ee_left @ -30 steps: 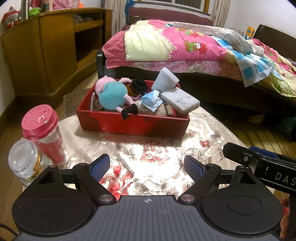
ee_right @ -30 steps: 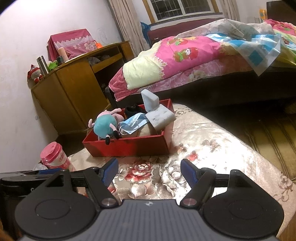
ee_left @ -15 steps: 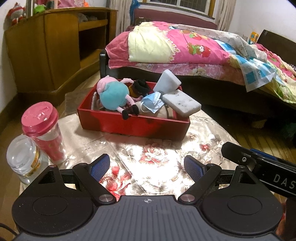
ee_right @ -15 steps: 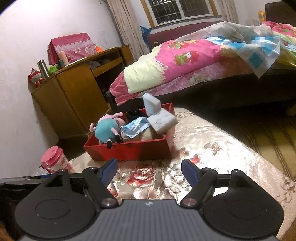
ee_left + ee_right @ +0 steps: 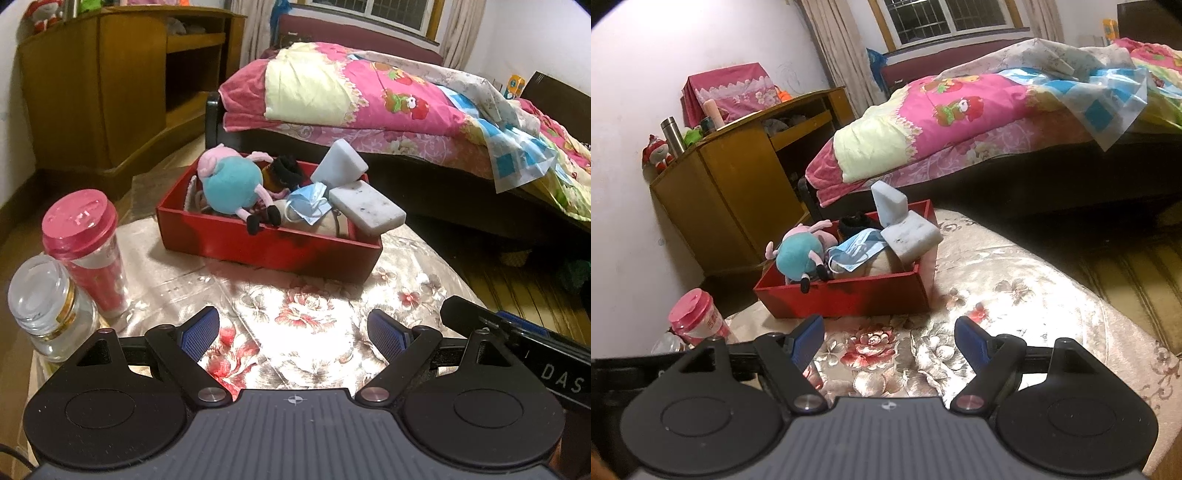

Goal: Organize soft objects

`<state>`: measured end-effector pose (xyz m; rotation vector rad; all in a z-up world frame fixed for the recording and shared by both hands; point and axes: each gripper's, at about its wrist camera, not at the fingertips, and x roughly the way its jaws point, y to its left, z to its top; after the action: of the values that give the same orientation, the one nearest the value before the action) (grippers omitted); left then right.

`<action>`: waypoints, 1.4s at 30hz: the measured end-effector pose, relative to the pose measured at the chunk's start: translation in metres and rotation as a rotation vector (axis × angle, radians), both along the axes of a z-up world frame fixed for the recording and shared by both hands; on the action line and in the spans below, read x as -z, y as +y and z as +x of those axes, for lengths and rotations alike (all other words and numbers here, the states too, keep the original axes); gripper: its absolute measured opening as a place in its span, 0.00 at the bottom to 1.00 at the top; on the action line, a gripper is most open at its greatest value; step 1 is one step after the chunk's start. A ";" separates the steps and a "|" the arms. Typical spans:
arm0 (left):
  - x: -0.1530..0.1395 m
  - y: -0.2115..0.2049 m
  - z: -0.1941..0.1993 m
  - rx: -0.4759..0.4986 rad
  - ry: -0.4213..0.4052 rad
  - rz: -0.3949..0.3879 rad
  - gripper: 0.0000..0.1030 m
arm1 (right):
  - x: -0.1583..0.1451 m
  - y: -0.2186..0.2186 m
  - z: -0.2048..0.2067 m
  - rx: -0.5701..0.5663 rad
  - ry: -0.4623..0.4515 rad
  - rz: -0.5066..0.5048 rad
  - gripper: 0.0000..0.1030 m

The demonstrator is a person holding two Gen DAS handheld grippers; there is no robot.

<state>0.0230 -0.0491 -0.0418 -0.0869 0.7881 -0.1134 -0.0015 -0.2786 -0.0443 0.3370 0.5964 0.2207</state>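
Soft toys, face mask and sponges fill the red box (image 5: pixel 266 247) on the desk (image 5: pixel 314 317). Left hand-held gripper (image 5: pixel 291 332) and right hand-held gripper (image 5: pixel 888 338) gape empty, well short. The overhanging grey sponge (image 5: pixel 365 212) could tumble out if nudged.

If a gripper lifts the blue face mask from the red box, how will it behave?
The face mask looks thin and crumpled, so it will probably hang limp and weigh very little. Its ear loops drape among the other things in the red box, so they may snag. It lies beside the grey sponge, which might shift.
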 end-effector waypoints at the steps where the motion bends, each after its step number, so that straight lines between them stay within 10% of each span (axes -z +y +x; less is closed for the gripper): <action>1: 0.000 0.000 0.000 0.000 -0.003 0.000 0.83 | 0.000 0.000 0.000 0.004 -0.001 -0.003 0.49; 42: -0.002 -0.004 0.000 0.014 -0.026 0.048 0.83 | 0.004 -0.004 0.002 0.034 0.019 -0.007 0.50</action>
<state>0.0230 -0.0533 -0.0402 -0.0340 0.7654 -0.1084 0.0004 -0.2822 -0.0480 0.3424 0.6097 0.1832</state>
